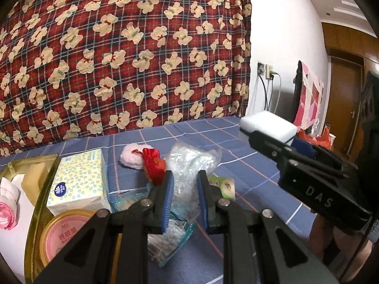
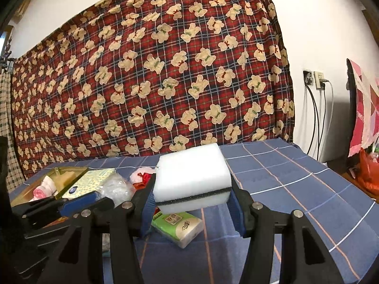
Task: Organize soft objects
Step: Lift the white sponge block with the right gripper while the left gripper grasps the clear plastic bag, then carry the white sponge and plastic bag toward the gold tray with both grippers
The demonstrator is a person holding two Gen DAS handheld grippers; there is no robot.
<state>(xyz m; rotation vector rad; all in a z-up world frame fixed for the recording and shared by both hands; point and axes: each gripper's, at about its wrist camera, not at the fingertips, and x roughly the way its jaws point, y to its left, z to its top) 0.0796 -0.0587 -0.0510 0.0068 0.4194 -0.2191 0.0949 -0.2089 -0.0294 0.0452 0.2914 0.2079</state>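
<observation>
My right gripper (image 2: 193, 204) is shut on a white sponge block (image 2: 191, 177) with a dark layer, held above the blue checked cloth (image 2: 284, 189). The left wrist view shows that sponge (image 1: 267, 125) at the tip of the right gripper (image 1: 272, 138). My left gripper (image 1: 185, 201) has a crinkled clear plastic bag (image 1: 189, 163) between its blue pads and looks shut on it. Behind the bag lie a red pouch (image 1: 154, 165) and a pink fluffy puff (image 1: 131, 156). A green tissue pack (image 2: 180, 227) lies under the sponge.
A gold tin (image 1: 38, 165) at the left holds a rolled pink towel (image 1: 7, 213). Against it lean a dotted tissue pack (image 1: 78, 182) and a round pink-lidded tub (image 1: 64, 234). A teal packet (image 1: 170, 239) lies under my left fingers. A bear-print blanket (image 1: 118, 59) hangs behind.
</observation>
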